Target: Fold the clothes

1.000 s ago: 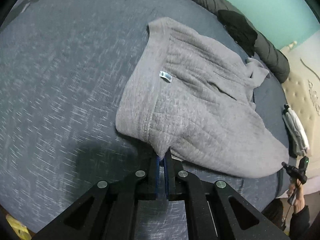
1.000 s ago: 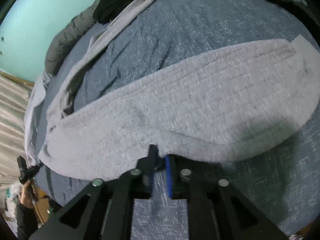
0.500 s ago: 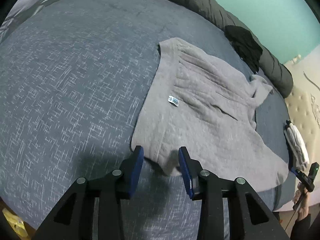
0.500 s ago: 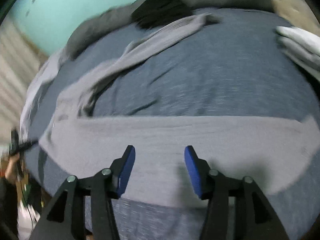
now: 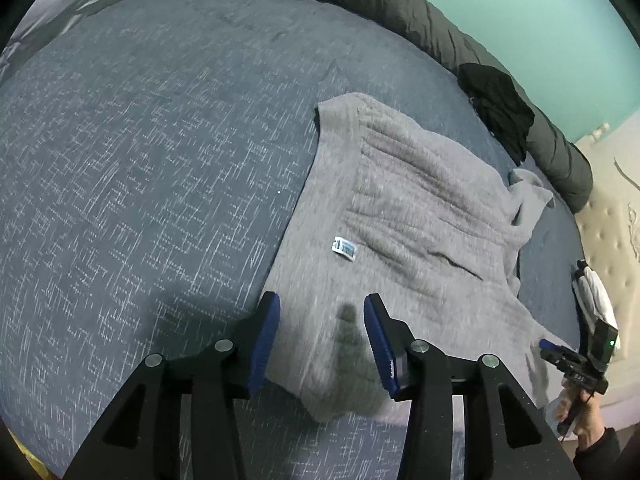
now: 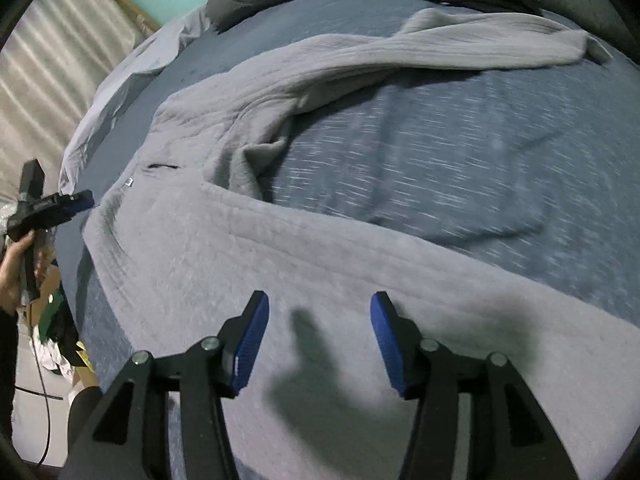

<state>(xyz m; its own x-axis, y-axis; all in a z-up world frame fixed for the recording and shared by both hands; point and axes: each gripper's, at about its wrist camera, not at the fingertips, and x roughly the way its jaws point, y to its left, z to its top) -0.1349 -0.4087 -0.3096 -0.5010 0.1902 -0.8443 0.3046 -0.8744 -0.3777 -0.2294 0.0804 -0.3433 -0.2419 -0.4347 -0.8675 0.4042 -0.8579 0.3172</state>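
Note:
Grey quilted trousers (image 5: pixel 404 216) lie spread on the blue bed cover (image 5: pixel 140 152), a small white and blue label (image 5: pixel 344 247) showing near the waistband. My left gripper (image 5: pixel 320 320) hovers open over the waist corner, holding nothing. In the right wrist view the same trousers (image 6: pixel 248 264) show both legs: one stretched across the front, the other running back towards the far right. My right gripper (image 6: pixel 318 320) stands open above the front leg, nothing between its fingers.
A dark rolled duvet (image 5: pixel 400 12) runs along the turquoise wall, with a black garment (image 5: pixel 496 100) on it. Folded white cloth (image 5: pixel 596 292) lies by the tufted headboard. A person's hand (image 6: pixel 16 264) holds the other gripper at the bed's edge. Clutter sits on the floor (image 6: pixel 56 344).
Both grippers have let go of the trousers' edge, opened wide and lifted back. The trousers now lie flat on the bed.

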